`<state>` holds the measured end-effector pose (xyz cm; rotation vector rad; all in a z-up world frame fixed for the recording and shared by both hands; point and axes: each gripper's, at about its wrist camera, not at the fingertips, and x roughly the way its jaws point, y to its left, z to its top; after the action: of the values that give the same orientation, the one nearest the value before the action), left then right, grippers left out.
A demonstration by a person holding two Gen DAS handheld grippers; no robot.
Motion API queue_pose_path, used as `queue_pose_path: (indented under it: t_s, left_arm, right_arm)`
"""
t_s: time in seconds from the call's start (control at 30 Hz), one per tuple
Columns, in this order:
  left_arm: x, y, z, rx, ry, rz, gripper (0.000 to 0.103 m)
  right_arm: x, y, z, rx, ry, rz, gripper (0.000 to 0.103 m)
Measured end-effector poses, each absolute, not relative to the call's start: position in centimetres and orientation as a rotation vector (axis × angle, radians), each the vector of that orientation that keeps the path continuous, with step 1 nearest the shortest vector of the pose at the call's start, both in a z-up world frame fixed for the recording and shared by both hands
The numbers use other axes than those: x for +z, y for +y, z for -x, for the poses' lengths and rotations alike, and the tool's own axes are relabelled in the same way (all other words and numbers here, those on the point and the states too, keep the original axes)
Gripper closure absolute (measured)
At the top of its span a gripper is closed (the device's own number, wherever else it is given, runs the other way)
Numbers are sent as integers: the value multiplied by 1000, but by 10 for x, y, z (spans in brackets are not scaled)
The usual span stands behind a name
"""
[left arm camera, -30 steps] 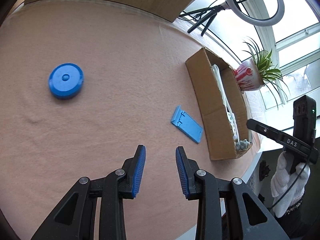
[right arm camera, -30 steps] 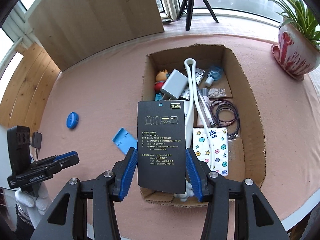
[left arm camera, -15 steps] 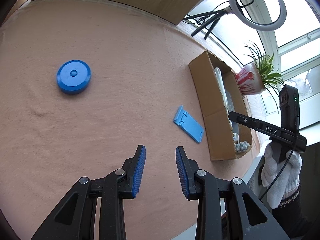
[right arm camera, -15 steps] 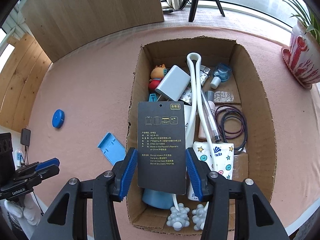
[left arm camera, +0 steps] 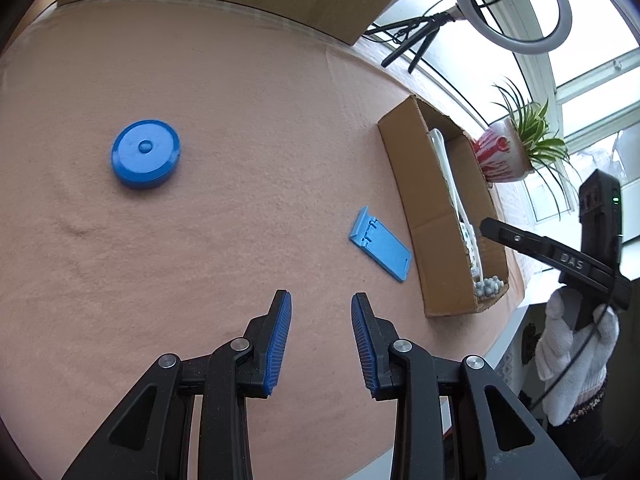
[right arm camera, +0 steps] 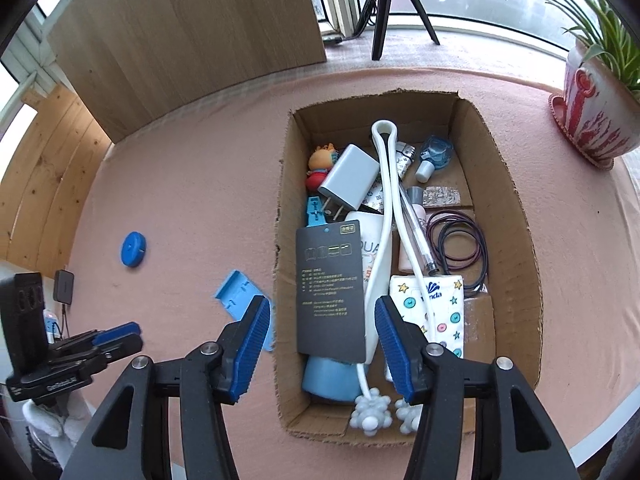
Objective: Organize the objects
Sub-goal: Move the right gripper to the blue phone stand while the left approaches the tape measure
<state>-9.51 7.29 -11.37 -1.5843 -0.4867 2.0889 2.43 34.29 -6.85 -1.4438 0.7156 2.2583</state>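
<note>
Tongs on both sides are spread and nothing is gripped: right tongs [right arm camera: 322, 344] are held above the near end of the cardboard box [right arm camera: 516, 216], left tongs [left arm camera: 321, 340] are held over the bare pink surface [left arm camera: 240, 92]. A black card [right arm camera: 330, 292] is seen lying free between the right jaws, on top of the clutter in the box, touched by neither jaw, so it is judged as deposited. Charger, tissue pack, hair ties and other small items are already packed in the box. Two things are left out on the surface: a blue stand [left arm camera: 380, 249] just beside the box's left wall, and a blue round disc [left arm camera: 145, 153] well apart, further left. Task is judged mostly done.
</note>
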Motion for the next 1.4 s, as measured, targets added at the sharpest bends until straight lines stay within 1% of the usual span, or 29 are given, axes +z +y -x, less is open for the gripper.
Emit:
queue_pose_path:
  t_s: [0.37,0.43,0.57,0.63,0.7,0.73,0.8,1.07,1.3,1.33,1.4]
  left_arm:
    - [-109,151,129,2092,-180,1557,70]
    - [-113,164,136,2104,-108,1561,70]
    - [-124,177,146,2083,-31,1583,71]
    - [-128,182,147,2076,6,1587,73]
    - [-132,184,150,2075,36,1596,78]
    - [-134,185,151,2070,55,1604,79]
    - [-136,185,153,2066,69,1614,81]
    - [-134,168,167,2154,156,1599,81]
    - [-132,133,185,2185,72,1615,80]
    - [-131,127,185,2188,61,1613,79]
    - [-126,114,184,2213,36,1612,68]
  right_arm:
    - [-43,314,-50,2327,741,1354,52]
    - [-41,312,-55,2328,737,1347,52]
    - [-39,311,-61,2327,735,1333,52]
    - [-40,312,-63,2326,747,1329,52]
    - [-41,312,-64,2326,756,1332,52]
    - [-42,312,-64,2327,759,1335,52]
    - [-43,311,-63,2327,759,1341,52]
    - [-43,301,-50,2361,764,1369,52]
    - [-46,279,-18,2426,700,1439,52]
    - [-49,276,-10,2435,682,1456,52]
    - [-52,270,5,2459,663,1484,52]
